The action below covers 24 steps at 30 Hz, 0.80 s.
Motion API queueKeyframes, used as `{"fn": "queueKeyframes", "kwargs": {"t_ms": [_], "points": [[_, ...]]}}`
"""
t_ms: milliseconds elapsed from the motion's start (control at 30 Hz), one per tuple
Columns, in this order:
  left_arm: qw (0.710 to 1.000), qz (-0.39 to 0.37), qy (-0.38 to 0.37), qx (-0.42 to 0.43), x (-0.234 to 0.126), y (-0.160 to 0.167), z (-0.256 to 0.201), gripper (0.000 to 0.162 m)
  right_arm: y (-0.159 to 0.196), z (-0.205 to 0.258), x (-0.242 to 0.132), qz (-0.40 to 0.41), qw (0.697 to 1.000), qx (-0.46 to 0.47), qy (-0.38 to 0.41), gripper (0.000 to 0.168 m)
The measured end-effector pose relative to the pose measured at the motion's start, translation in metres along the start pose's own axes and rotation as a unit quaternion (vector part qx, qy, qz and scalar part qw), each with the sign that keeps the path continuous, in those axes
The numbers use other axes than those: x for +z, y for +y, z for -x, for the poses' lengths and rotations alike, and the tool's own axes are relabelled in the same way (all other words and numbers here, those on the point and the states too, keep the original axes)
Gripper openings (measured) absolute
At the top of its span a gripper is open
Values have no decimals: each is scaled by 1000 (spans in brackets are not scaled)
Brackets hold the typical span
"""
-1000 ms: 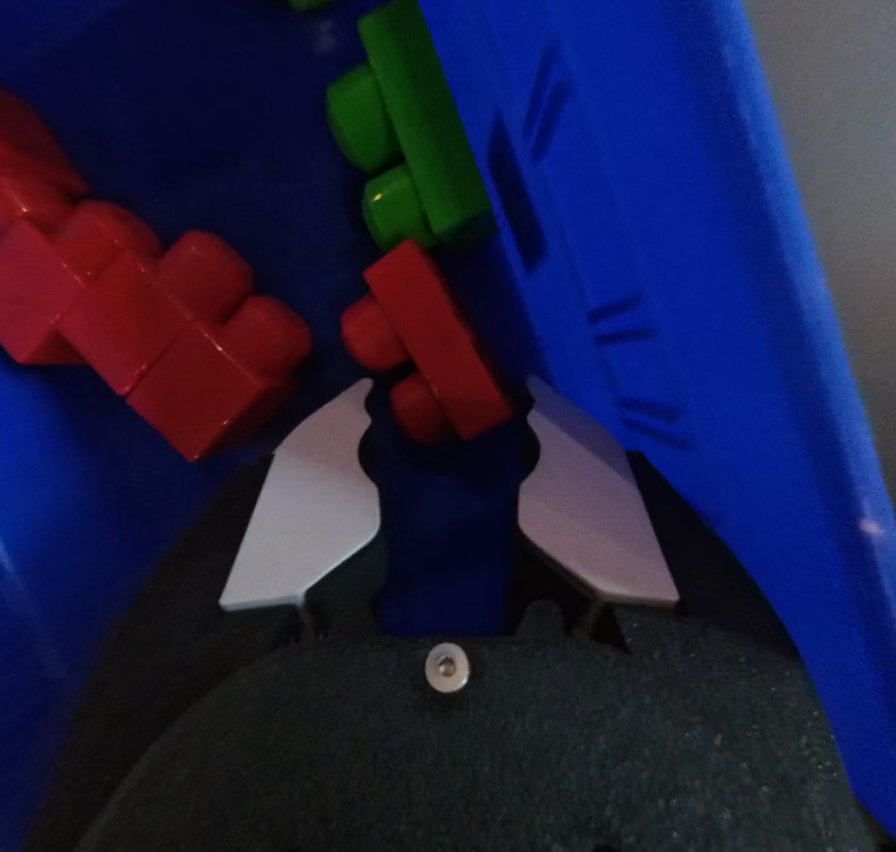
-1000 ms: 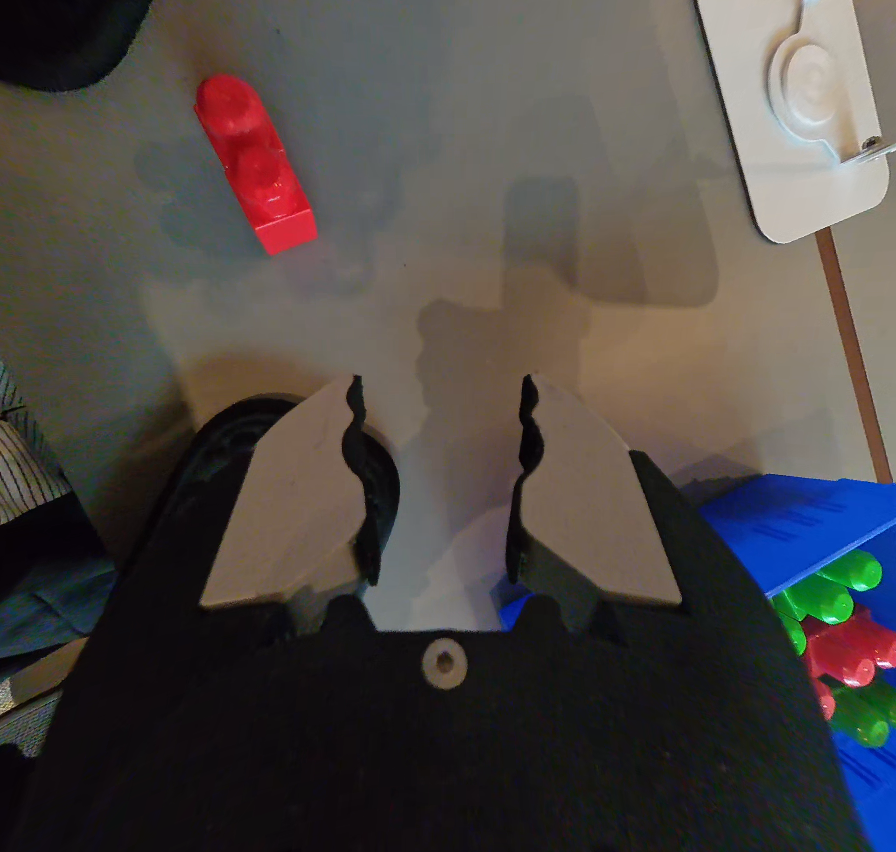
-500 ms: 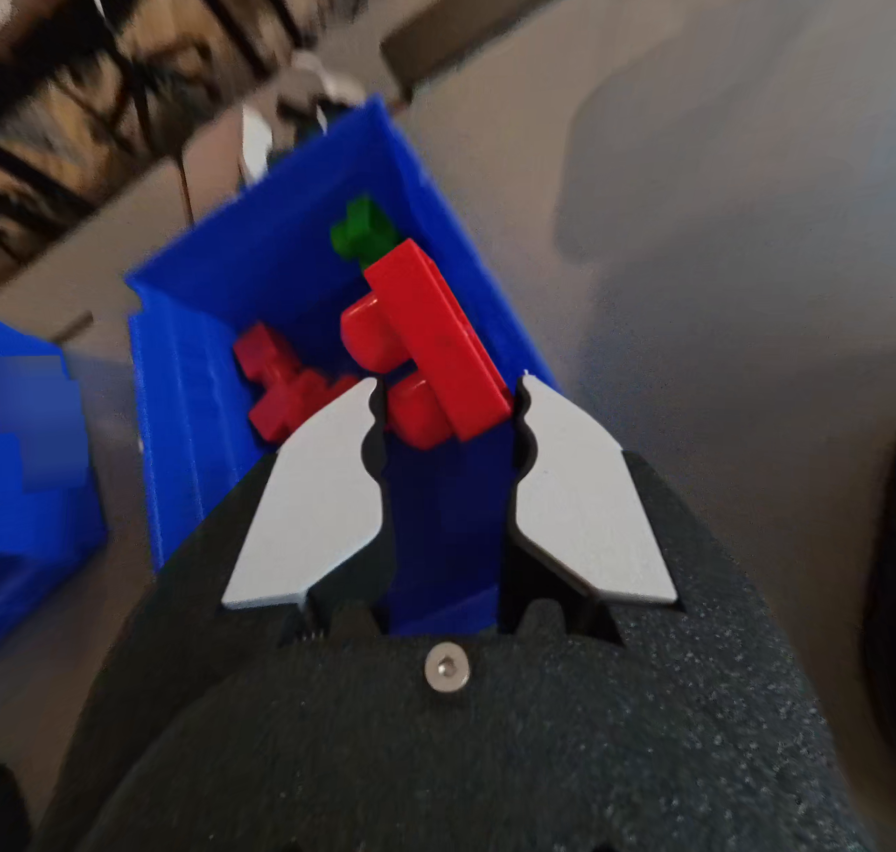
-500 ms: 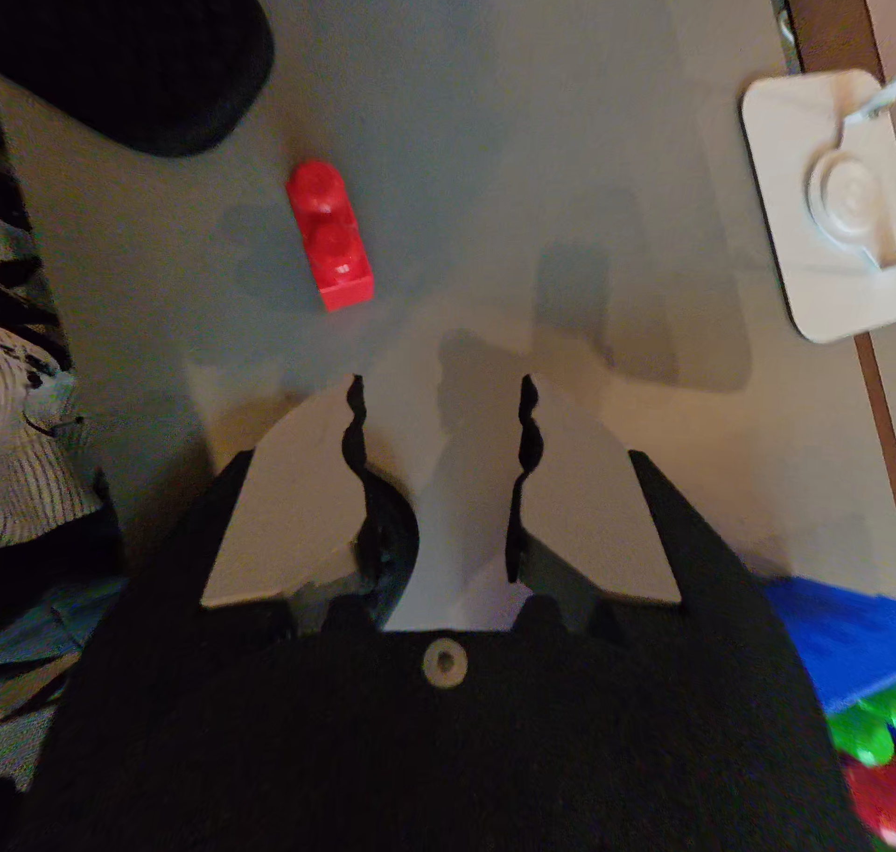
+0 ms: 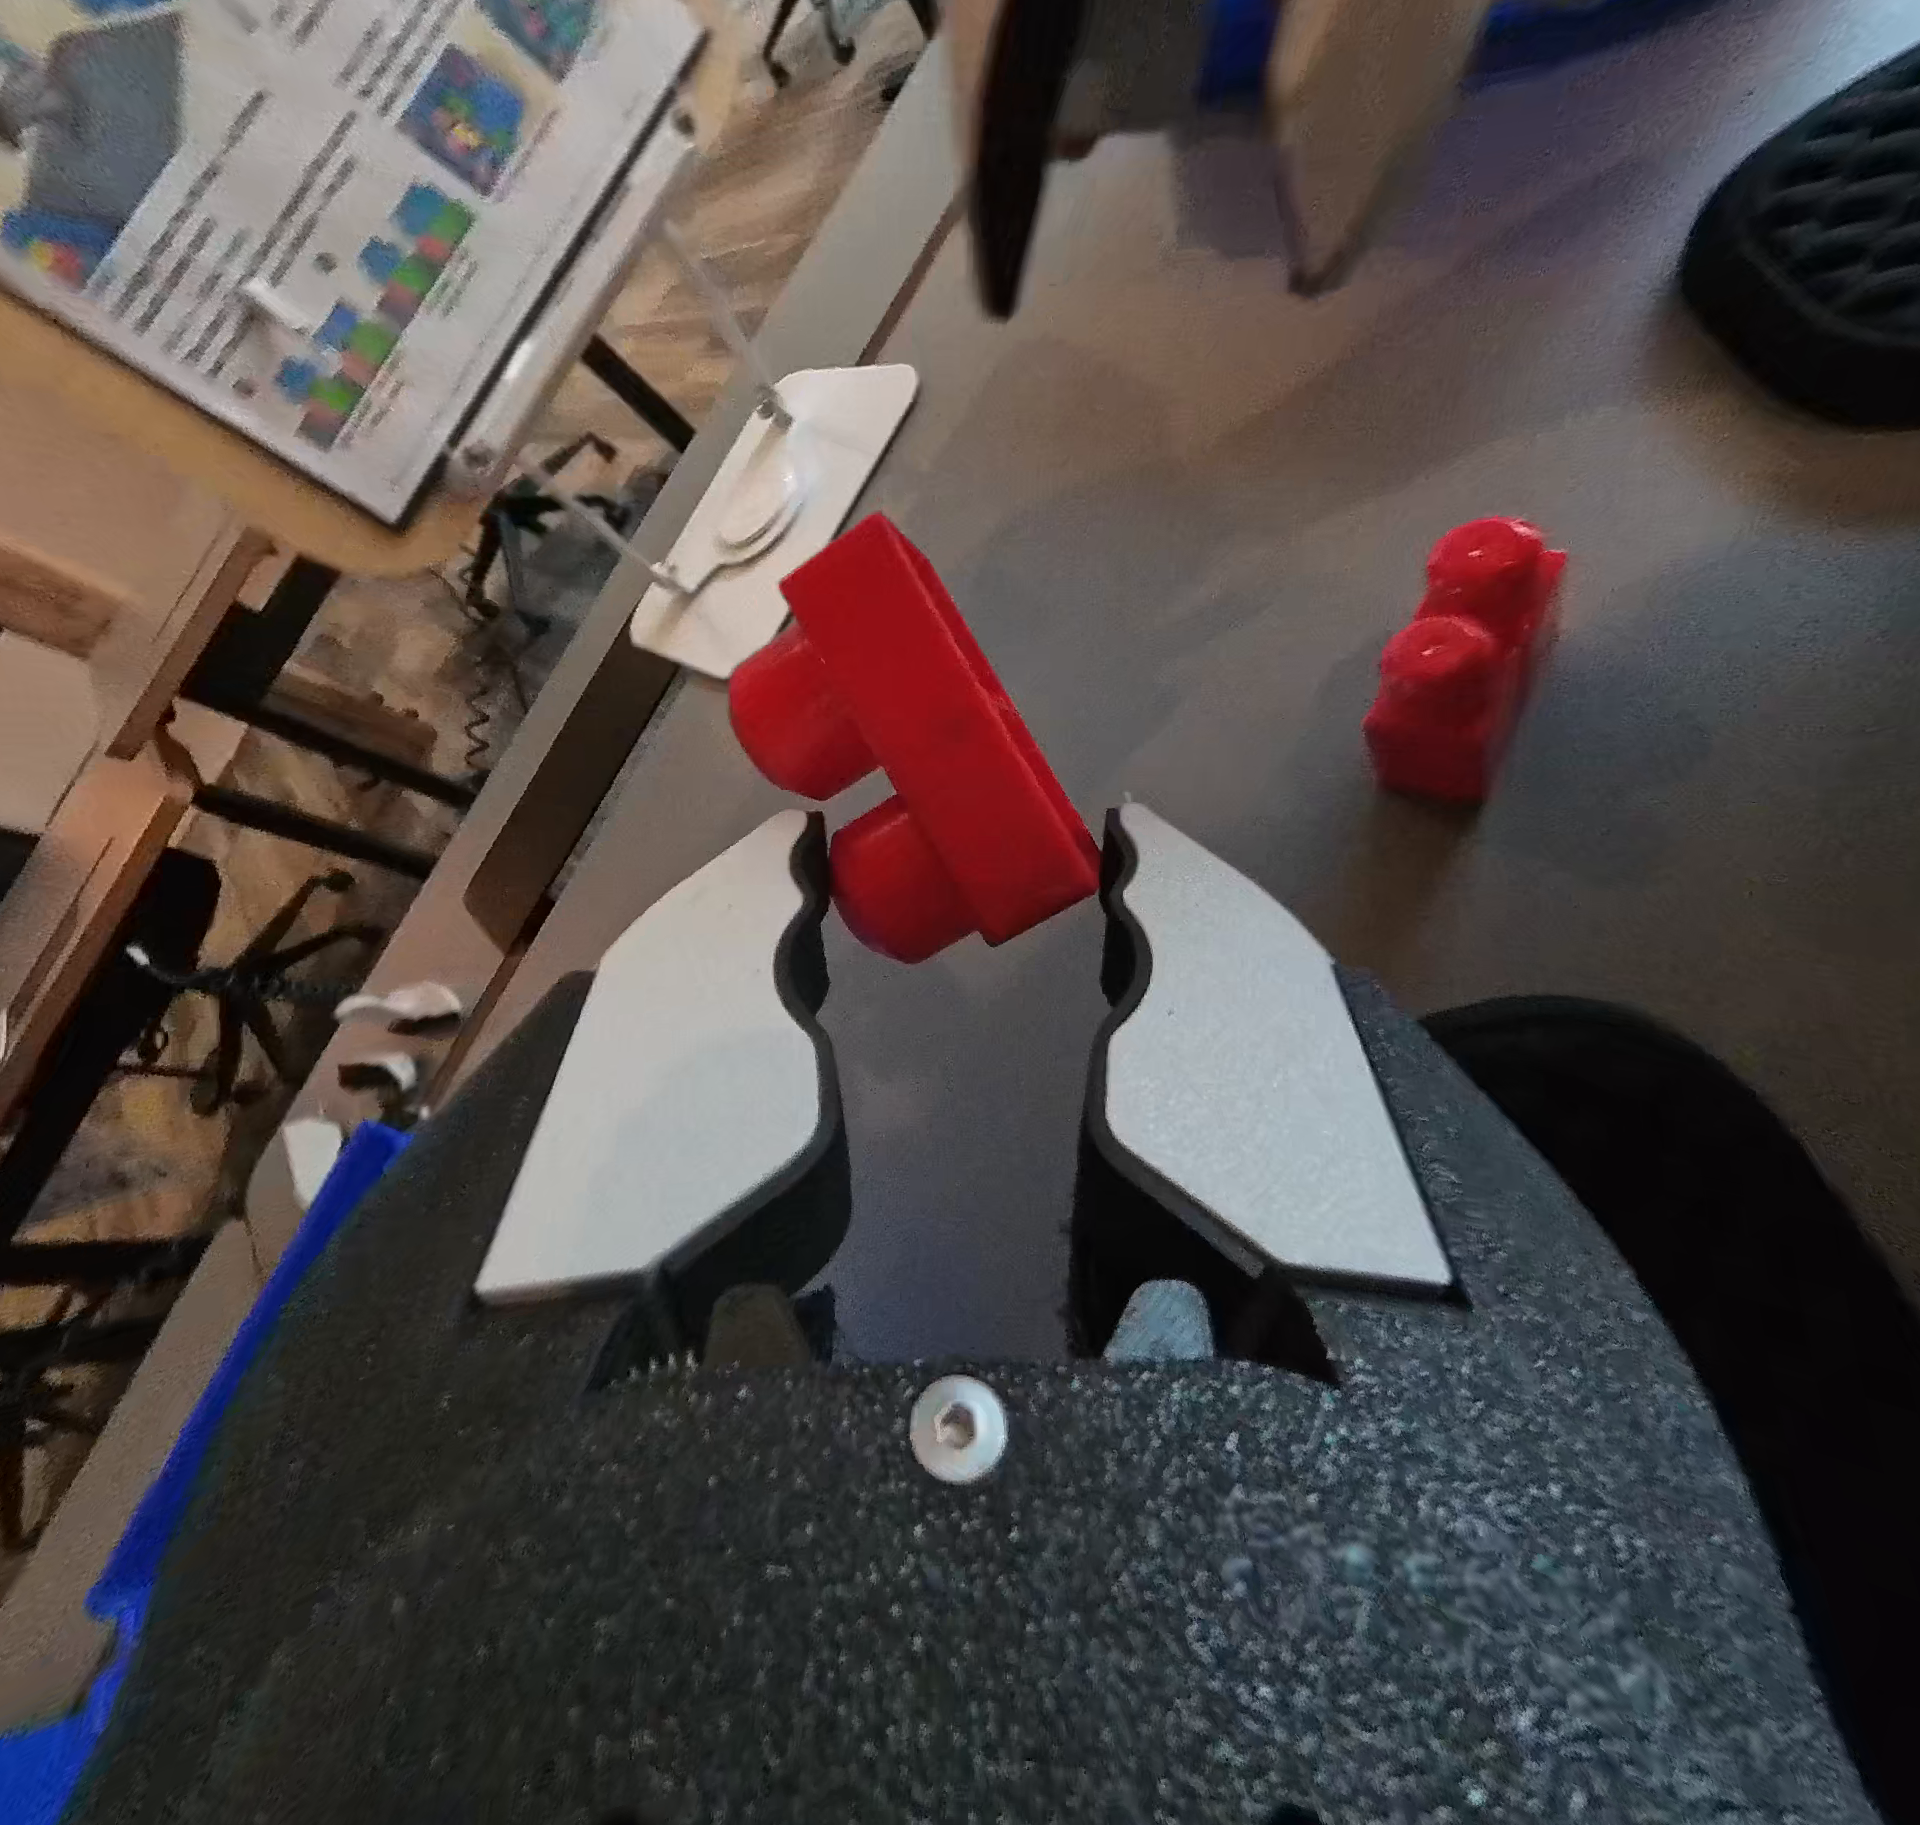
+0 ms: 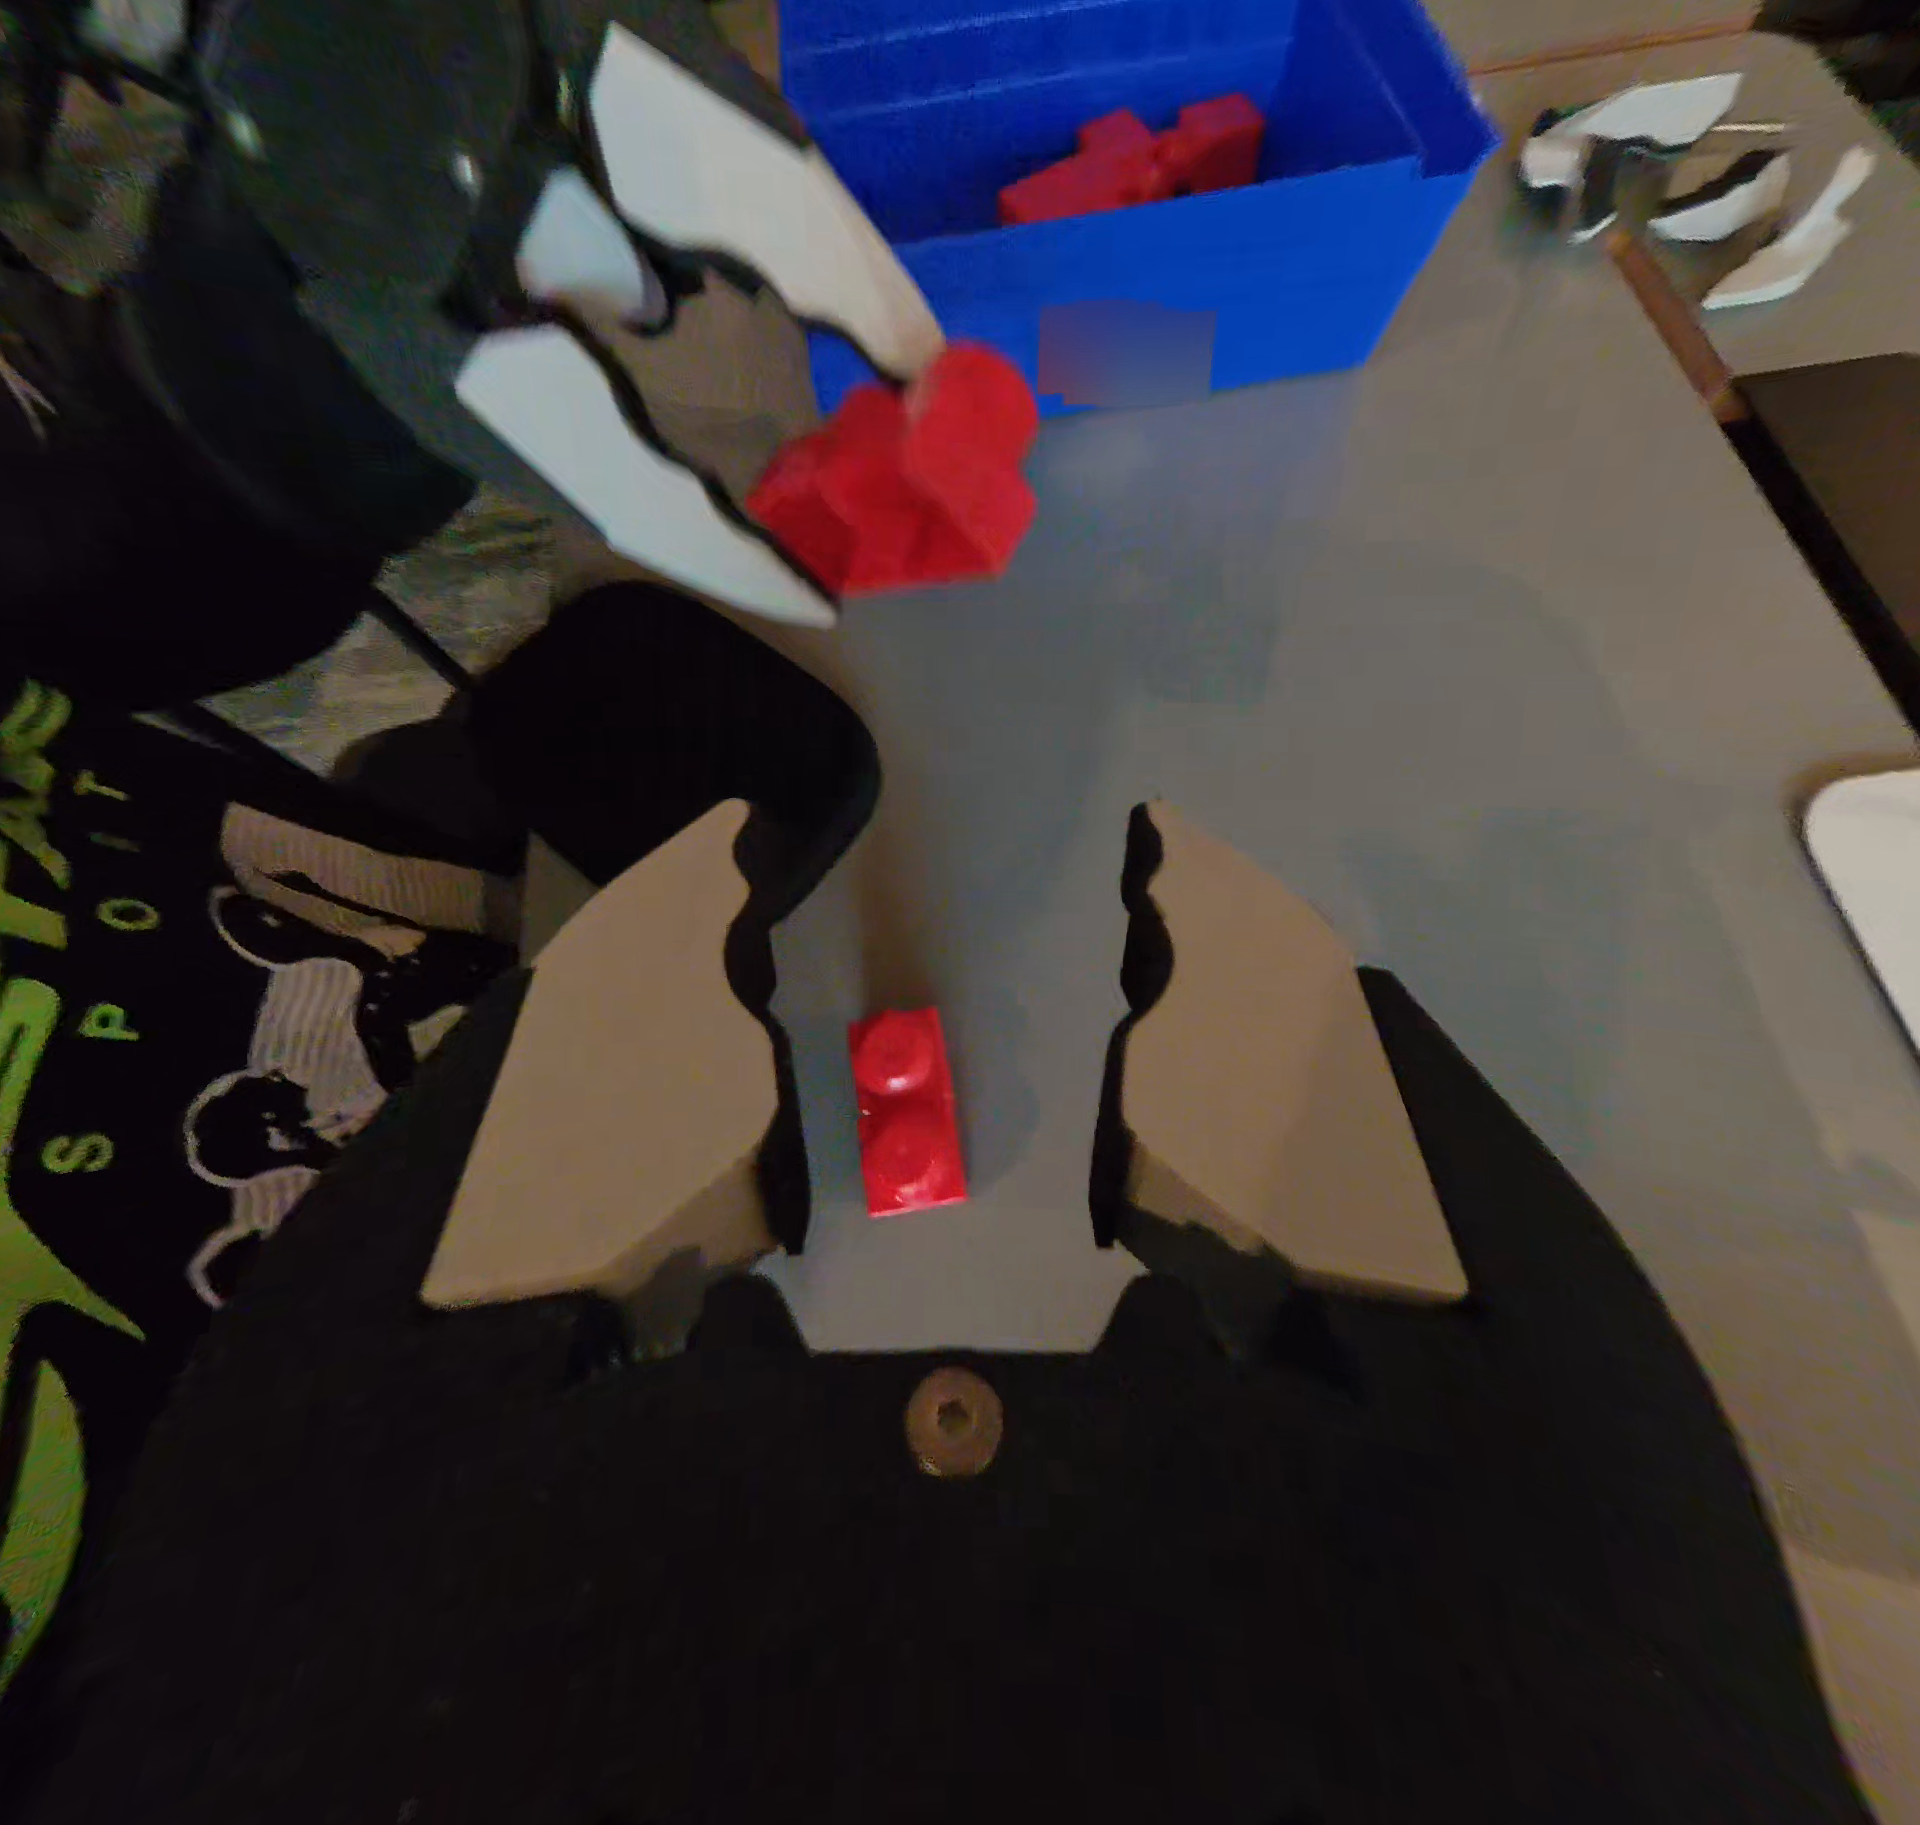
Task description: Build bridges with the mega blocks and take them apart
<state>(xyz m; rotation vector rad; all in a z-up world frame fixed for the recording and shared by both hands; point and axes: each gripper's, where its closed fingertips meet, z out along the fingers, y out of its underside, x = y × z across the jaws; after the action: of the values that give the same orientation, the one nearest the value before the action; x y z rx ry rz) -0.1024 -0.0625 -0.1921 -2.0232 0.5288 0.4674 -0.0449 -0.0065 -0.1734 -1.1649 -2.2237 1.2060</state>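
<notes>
My left gripper (image 5: 961, 840) is shut on a red two-stud block (image 5: 914, 736) and holds it tilted in the air above the grey table. It also shows in the right wrist view (image 6: 868, 487) with that block (image 6: 935, 466). A second red two-stud block (image 5: 1455, 674) lies flat on the table. My right gripper (image 6: 940, 819) is open and empty above it; the block (image 6: 909, 1115) shows between its fingers, apart from them. The right gripper's fingers (image 5: 1340, 92) hang at the top of the left wrist view.
A blue bin (image 6: 1299, 310) with red blocks (image 6: 1132, 165) stands at the far side of the table. A black meshed object (image 5: 1818, 248) and a black pad (image 6: 675, 715) lie near the blocks. A white stand base (image 5: 769, 518) sits by the table edge. My hands' fingertips stand some 9 cm from each other.
My left gripper lifted the red block out of the blue bin and carried it over the table. My right gripper swung round until the lying red block shows between its fingers.
</notes>
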Motion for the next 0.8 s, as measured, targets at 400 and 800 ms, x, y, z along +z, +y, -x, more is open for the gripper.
{"fn": "queueKeyframes", "kwargs": {"t_ms": [400, 800], "points": [[998, -12, 37, 46, 26, -16, -40, 51, -4, 2, 34, 32, 974, 184, -128, 61], [956, -188, 119, -191, -1, -49, -30, 65, -28, 7, 3, -123, 979, 79, -139, 35]]}}
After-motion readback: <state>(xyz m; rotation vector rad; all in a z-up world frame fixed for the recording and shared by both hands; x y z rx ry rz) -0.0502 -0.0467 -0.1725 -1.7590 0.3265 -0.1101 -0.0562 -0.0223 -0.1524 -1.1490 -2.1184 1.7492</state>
